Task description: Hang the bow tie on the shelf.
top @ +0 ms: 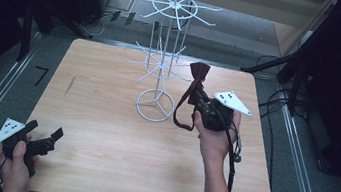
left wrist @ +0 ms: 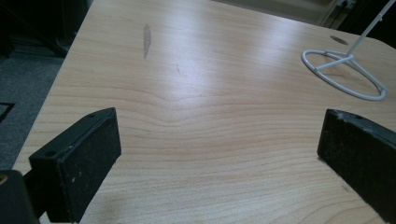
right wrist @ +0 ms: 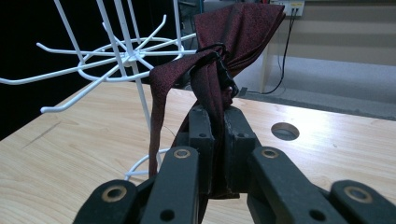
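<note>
The person's right hand (top: 213, 137) is holding the right gripper (top: 201, 100) up over the right half of the wooden bench (top: 112, 133), just beside the white wire rack (top: 160, 69). Its fingers (right wrist: 201, 140) are pinching a dark red bow tie (top: 196, 74); the bow is standing above the fingers, and its strap is hanging in a loop down toward the bench next to the rack's ring base. In the right gripper view, the rack's hooked arms are spreading out to the left of the bow tie (right wrist: 233, 37), close to it but not touching. The left hand (top: 17, 165) is keeping the left gripper (top: 48, 140) low at the near left corner of the bench, well apart from the rack, with its fingers (left wrist: 79, 158) spread wide over bare wood.
</note>
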`<action>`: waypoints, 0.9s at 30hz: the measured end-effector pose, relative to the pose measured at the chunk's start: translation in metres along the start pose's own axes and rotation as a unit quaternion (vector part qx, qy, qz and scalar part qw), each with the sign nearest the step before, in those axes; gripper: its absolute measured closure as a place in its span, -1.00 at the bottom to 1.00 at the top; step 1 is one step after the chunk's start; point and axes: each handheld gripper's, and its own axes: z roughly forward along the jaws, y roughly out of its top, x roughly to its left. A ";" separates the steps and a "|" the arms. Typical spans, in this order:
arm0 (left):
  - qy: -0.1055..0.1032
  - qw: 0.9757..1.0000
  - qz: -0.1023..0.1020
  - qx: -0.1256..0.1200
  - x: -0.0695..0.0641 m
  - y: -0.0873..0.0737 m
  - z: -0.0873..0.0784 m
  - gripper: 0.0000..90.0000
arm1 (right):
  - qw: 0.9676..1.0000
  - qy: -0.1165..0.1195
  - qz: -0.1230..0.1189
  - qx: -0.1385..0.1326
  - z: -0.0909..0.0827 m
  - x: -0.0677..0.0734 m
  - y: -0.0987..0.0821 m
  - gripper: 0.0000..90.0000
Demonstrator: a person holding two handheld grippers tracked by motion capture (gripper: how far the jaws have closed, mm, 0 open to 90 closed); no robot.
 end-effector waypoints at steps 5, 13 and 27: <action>0.000 1.000 0.000 -0.001 0.000 0.000 0.000 -1.00 | 1.000 -0.004 0.000 0.003 0.005 0.001 0.004 0.89; 0.000 1.000 0.000 0.000 0.000 0.000 0.000 -1.00 | 1.000 -0.008 0.008 0.010 0.013 0.000 0.006 0.89; -0.002 1.000 -0.003 0.001 0.000 0.000 0.000 -1.00 | 0.999 -0.009 -0.005 0.030 0.031 0.012 -0.003 0.89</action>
